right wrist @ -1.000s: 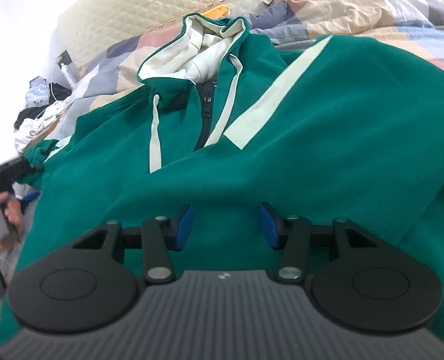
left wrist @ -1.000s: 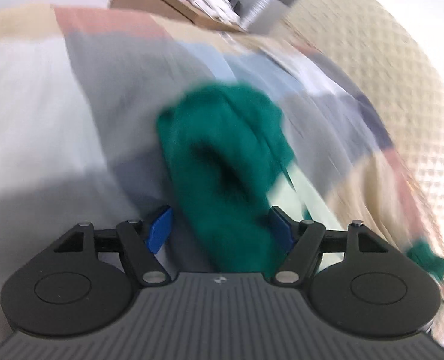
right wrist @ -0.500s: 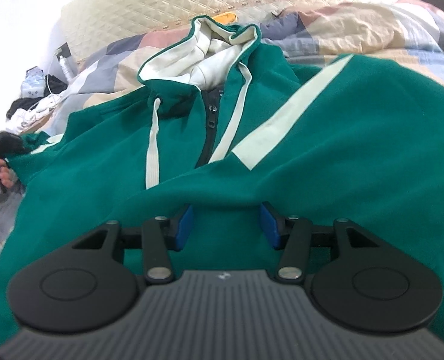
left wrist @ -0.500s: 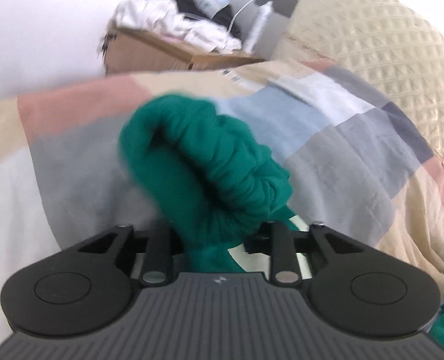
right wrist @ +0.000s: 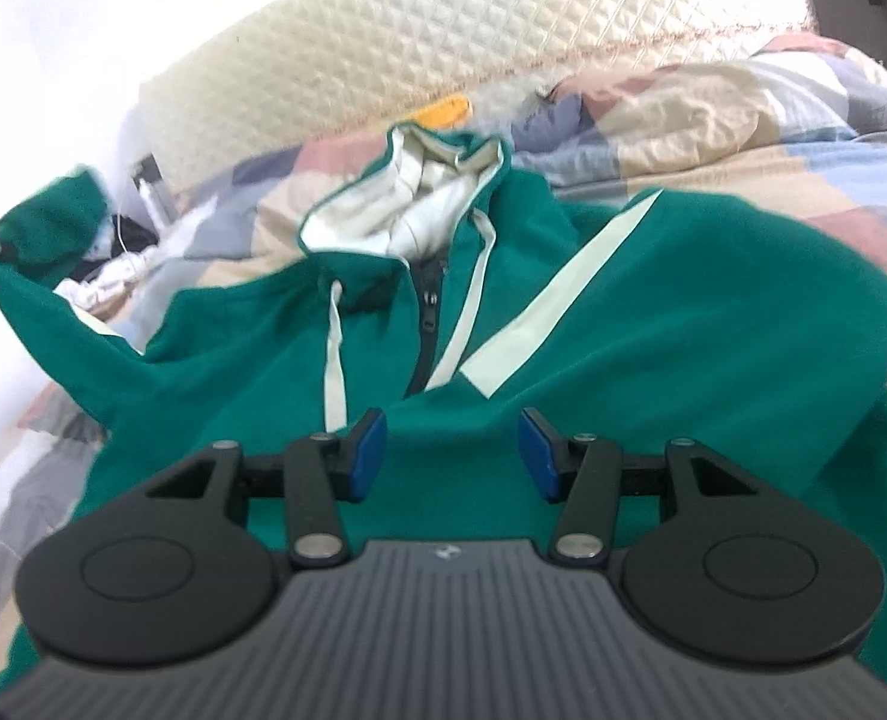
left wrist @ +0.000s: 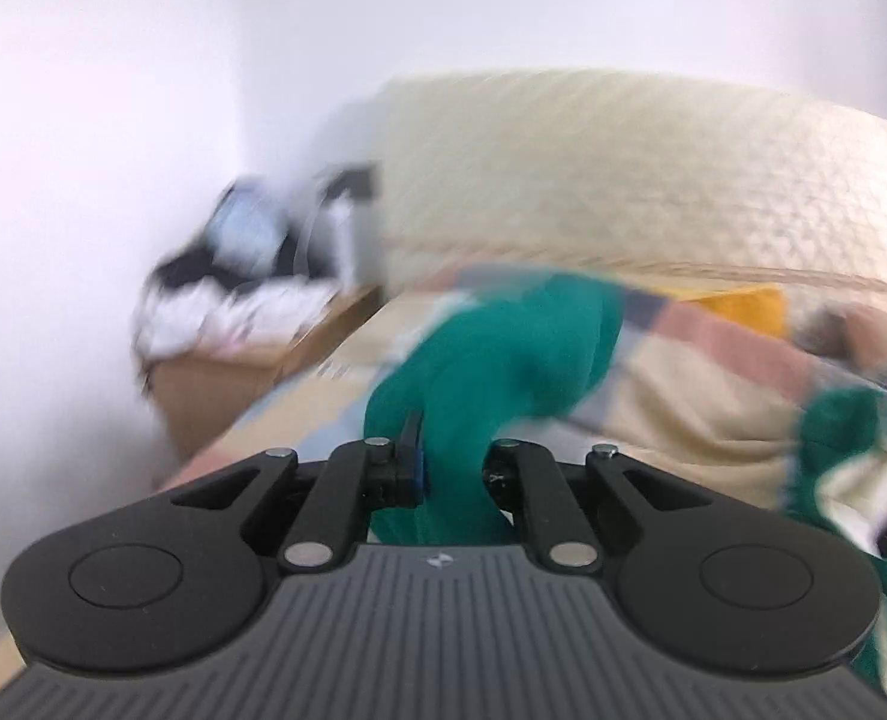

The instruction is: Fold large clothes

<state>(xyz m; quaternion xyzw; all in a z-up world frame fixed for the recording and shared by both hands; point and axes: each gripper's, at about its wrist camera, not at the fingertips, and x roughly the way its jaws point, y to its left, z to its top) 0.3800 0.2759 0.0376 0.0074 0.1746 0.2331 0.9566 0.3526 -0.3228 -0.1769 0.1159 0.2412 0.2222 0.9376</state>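
Observation:
A green zip hoodie [right wrist: 623,312] with white stripes, white hood lining and white drawstrings lies front-up on the patchwork bedspread [right wrist: 743,120]. My left gripper [left wrist: 452,471] is shut on the hoodie's green sleeve cuff [left wrist: 503,348], lifted above the bed; the view is blurred. In the right wrist view that raised sleeve [right wrist: 53,228] hangs at the far left from the dark tip of the left gripper. My right gripper [right wrist: 452,450] hovers over the hoodie's lower front, its blue pads [right wrist: 366,453] apart with only flat cloth below them.
A cream quilted headboard [right wrist: 443,30] runs along the back. A brown bedside stand [left wrist: 251,372] piled with white and dark clothes [left wrist: 221,306] sits left of the bed by the white wall. A yellow item [right wrist: 443,111] lies near the headboard.
The left gripper closed on the green sleeve cuff, rolled and lifted it well above the bedspread. The right gripper rose slightly over the hoodie, jaws unchanged.

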